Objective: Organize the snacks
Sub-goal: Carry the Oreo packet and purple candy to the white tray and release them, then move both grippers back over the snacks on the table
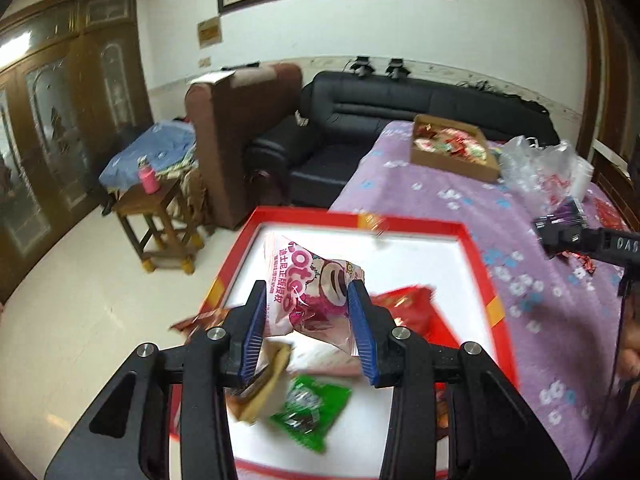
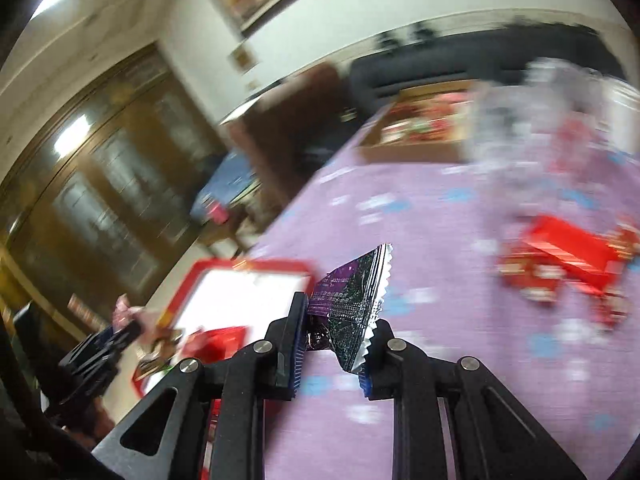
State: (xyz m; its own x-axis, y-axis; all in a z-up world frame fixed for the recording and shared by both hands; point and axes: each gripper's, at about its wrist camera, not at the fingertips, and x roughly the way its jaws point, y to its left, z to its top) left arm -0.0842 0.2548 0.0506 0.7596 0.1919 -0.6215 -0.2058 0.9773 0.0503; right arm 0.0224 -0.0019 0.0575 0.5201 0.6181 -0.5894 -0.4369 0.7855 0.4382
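Left wrist view has the left gripper (image 1: 307, 300) clamped narrow on a pink-and-white plastic snack packet (image 1: 310, 286) with a cartoon face on it, pads pressing both sides, held up above a red-rimmed shallow box with a white floor (image 1: 420, 248). Right under that gripper, inside the box, sit a green foil snack packet (image 1: 310, 410), a tan-and-brown wrapped snack (image 1: 262, 392) just to its left, and a red foil packet (image 1: 404, 306) off to the gripper's right. Box sits on a counter covered with a purple flowered cloth (image 1: 460, 200). Far ahead and to the right there's a brown cardboard tray full of mixed sweets (image 1: 454, 146), with a crinkly clear plastic bag (image 1: 536, 164) beside it.

Right wrist view is pretty blurry, but the right gripper (image 2: 338, 342) is closed tight on a small purple-and-silver foil sachet with zigzag edges (image 2: 352, 304), sticking up from between the pads. It hangs above the purple cloth, with the red-rimmed box just to its left and a scatter of red wrapped candies (image 2: 560, 268) ahead to its right. You can also spot this gripper at the right edge of the left wrist view.
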